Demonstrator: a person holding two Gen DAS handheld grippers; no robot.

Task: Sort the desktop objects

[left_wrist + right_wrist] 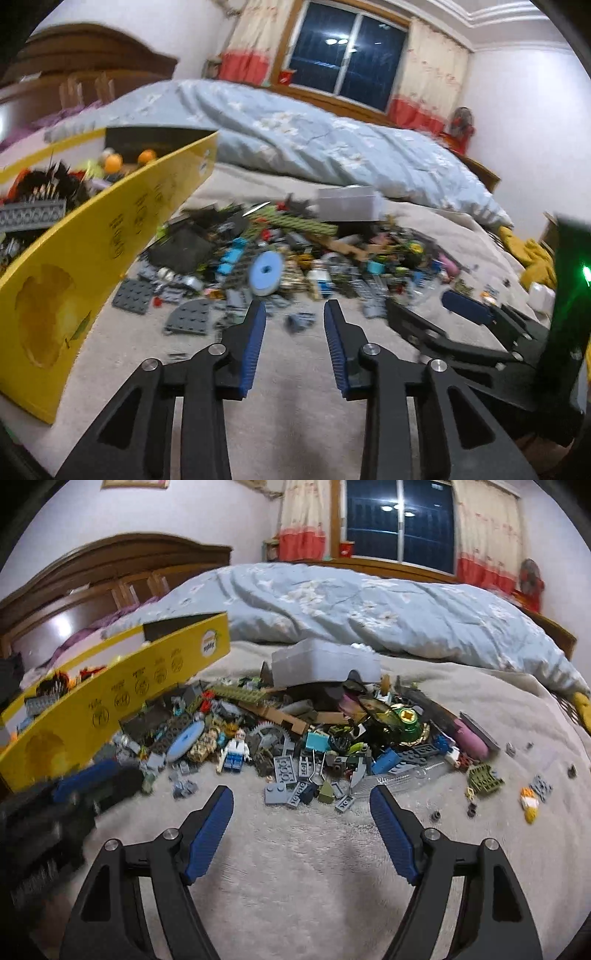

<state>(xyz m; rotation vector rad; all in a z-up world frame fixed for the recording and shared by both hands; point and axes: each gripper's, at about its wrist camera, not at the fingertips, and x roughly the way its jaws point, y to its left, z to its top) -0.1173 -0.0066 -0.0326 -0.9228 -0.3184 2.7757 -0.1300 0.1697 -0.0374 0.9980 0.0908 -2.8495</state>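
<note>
Nearest, your left claw [294, 308] is part open and your right claw [301, 794] wider, both empty above the bed blanket [295, 849]. Beyond, the brick pile [295, 738] is tangled: grab several and they'll scatter short of the yellow box [92, 258], far left.

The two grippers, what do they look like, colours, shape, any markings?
Both match. The left gripper and right gripper each have two black angular link arms with triangular cutouts and round silver pivot pins. Each finger ends in a blue ribbed pad. In the left wrist view, a black body behind the right gripper carries a small green light. No cables, hands or sleeves show.
</note>
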